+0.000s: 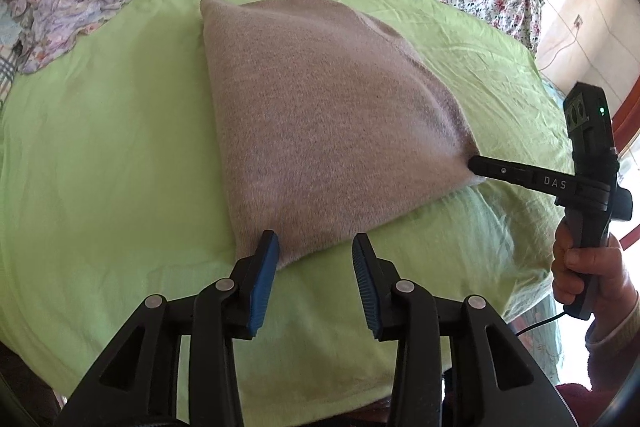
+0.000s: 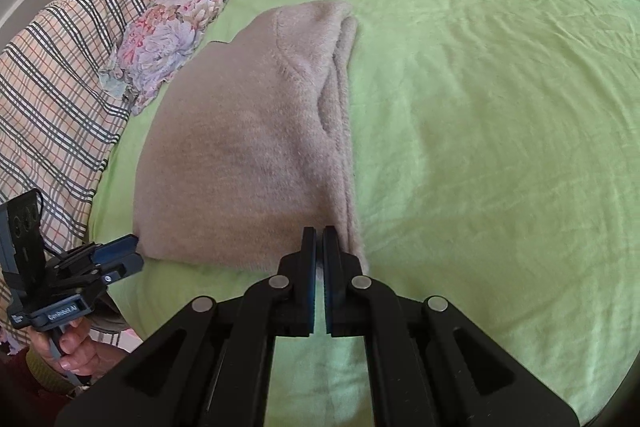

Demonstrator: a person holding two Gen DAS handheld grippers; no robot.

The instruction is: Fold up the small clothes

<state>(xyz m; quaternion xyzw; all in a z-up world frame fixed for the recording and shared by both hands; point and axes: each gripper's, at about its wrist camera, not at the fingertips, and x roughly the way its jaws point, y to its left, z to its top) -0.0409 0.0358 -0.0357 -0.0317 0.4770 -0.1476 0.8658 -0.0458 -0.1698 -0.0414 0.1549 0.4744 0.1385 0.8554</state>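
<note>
The beige garment (image 1: 320,115) lies folded on the green bed sheet (image 1: 100,147). The right gripper (image 2: 319,233) pinches its near right corner, while the left gripper (image 1: 314,247) waits released at the near left corner.

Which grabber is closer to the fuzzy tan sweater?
Right. The right gripper is shut on the near right corner of the sweater. The left gripper is open at the near left corner, fingers not gripping it.
</note>
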